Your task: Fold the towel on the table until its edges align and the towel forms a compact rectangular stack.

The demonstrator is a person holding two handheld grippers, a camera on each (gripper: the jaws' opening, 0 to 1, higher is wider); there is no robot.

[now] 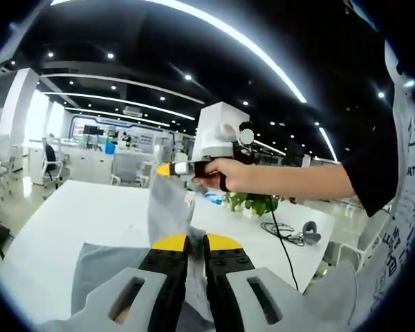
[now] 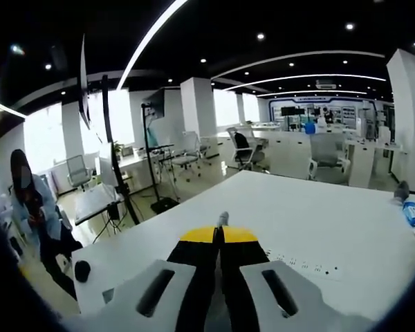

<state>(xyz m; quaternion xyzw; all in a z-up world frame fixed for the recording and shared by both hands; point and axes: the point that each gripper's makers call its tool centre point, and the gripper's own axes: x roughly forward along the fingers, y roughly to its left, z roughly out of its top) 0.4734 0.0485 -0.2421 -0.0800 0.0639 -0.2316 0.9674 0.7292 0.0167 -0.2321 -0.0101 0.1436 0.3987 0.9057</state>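
Grey towel (image 1: 167,211) is lifted off the white desk (image 1: 69,221), hanging limp between both grippers. Left gripper (image 1: 195,241) is clamped on a towel edge; right gripper (image 2: 221,234) is pinched on a thin corner, and shows in the left gripper view above the towel. Fabric looks light, soft and floppy, so it will sag. Best hold: corners, kept taut before laying edges together.
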